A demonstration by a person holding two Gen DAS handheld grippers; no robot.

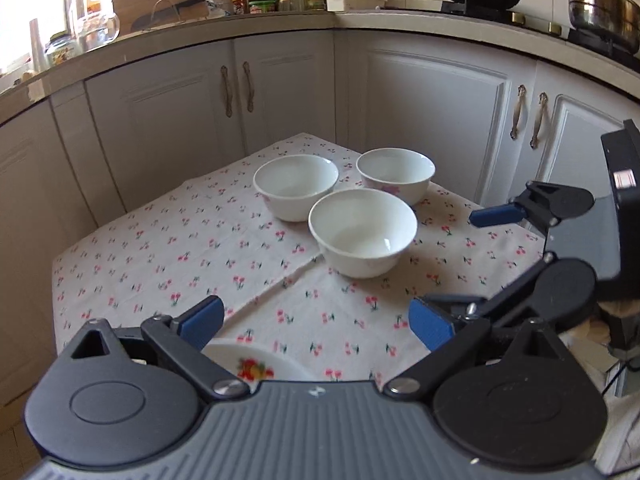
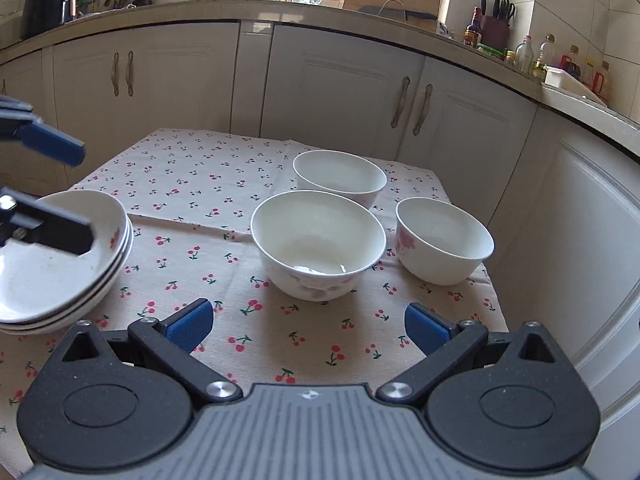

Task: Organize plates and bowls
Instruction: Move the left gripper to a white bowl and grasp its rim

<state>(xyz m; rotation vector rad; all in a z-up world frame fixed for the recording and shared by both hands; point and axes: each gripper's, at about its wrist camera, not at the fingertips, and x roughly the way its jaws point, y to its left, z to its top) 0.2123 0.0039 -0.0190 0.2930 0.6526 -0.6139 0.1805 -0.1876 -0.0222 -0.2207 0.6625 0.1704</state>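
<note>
Three white bowls (image 2: 318,244) sit close together near the far right corner of the tabletop (image 2: 192,168), on a cherry cloth. A stack of plates (image 2: 60,276) sits by the near left edge. The left claw (image 1: 316,322) hangs over the plates, spread wide and holding nothing. The right claw (image 2: 308,326) is spread wide too, just in front of the nearest bowl.

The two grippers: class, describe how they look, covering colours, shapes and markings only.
Both the left gripper and the right gripper share one build: a grey ribbed body with a small white mark at its front edge, two round black discs, black linkage bars with silver pivot bolts, and fingers tipped with blue pads. No sleeves show.
</note>
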